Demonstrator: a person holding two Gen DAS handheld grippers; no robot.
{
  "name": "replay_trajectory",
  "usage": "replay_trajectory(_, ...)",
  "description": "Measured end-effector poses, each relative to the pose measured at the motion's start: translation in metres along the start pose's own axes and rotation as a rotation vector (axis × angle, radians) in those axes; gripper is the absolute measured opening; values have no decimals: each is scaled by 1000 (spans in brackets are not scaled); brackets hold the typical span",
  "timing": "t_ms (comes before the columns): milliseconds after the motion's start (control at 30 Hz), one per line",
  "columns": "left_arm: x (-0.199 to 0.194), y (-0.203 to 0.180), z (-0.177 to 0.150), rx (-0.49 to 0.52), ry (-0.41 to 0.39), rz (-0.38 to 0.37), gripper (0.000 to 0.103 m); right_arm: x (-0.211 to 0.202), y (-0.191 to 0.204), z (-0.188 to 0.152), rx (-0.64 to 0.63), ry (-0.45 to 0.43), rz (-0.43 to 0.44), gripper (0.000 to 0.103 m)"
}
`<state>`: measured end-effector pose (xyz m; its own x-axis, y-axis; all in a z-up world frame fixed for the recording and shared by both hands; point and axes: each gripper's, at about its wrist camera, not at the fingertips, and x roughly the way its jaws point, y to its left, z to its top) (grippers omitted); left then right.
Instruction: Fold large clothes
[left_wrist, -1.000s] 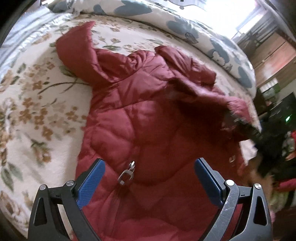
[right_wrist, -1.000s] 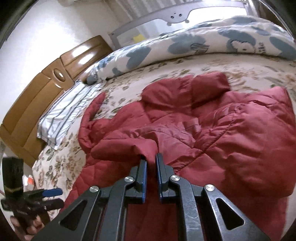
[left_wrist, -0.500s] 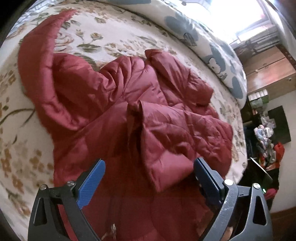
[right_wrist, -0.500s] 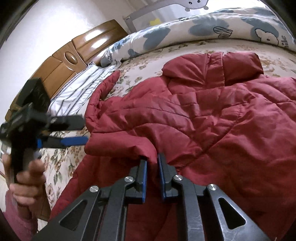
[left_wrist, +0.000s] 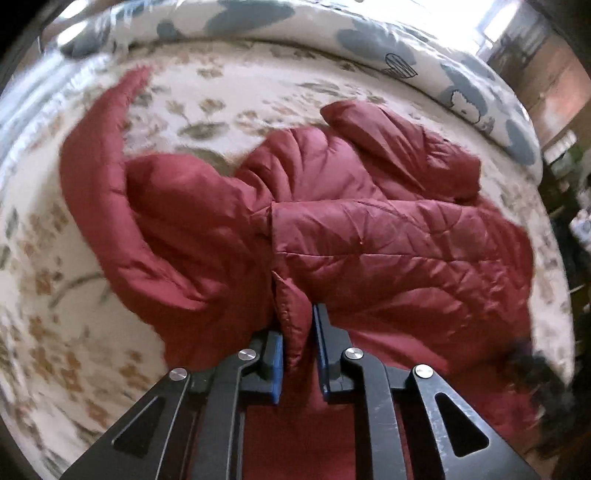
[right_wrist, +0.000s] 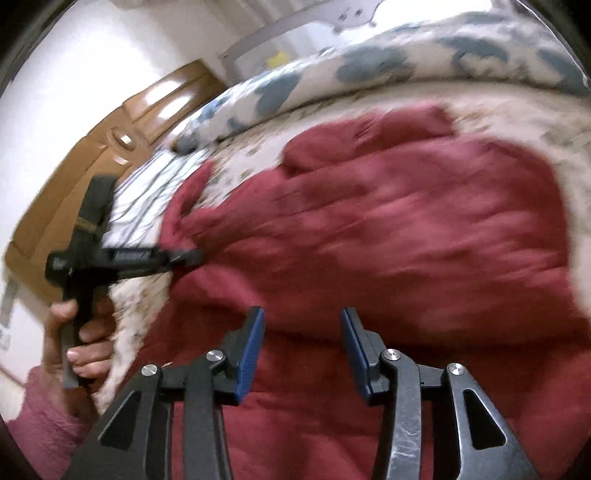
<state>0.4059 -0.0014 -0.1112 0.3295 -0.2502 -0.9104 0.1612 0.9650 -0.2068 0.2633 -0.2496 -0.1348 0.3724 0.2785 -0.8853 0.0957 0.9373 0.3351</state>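
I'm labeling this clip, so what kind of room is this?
Most likely a bedroom: the red puffer jacket lies on a floral bedspread, with a wooden headboard and a rolled blue-patterned duvet behind.

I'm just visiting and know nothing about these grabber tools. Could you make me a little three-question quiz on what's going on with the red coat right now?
1. True or false: the left gripper is pinching a fold of the red puffer jacket.
2. The right gripper is: A) shut on a sleeve, B) open and holding nothing, C) out of view.
3. Fill in: the jacket lies on a bed cover printed with ____.

Key
1. True: red fabric sits between its closed blue pads.
2. B: its jaws stand apart above the jacket, with nothing between them.
3. Flowers.
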Motion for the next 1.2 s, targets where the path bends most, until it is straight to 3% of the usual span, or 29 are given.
replay_trajectory(67,5,-8,1,40,-7,27,14,-10,-17,11,7,-47,-95,48)
replay_trajectory(100,5,-11,0,54,-11,39,14,-10,-25,15,12,-47,-127,54)
replay_trajectory(200,8,-27,-6,103,-24,101,16,4,-47,22,27,-2,-201,56)
replay_trajectory(300,-1,-29,-12,97,-47,106,23,27,-65,16,51,76,-217,54)
replay_trajectory(400,-36,-24,-25,67,-126,125,23,32,-69,8,30,76,-226,54)
replay_trajectory(500,-63,-30,-28,52,-211,54,23,35,-68,5,26,71,-236,55)
replay_trajectory(600,-56,-53,-30,109,-190,1,24,36,-66,2,23,69,-240,56)
replay_trajectory(733,-9,-71,-29,157,-116,98,24,37,-69,3,17,68,-233,56)
replay_trajectory(833,31,-59,-28,137,-48,156,26,38,-71,1,14,65,-226,56)
replay_trajectory(967,46,-45,-28,106,-62,96,26,40,-67,0,-10,66,-244,56)
replay_trajectory(1200,52,-39,-27,113,-64,98,26,40,-68,1,0,68,-242,56)
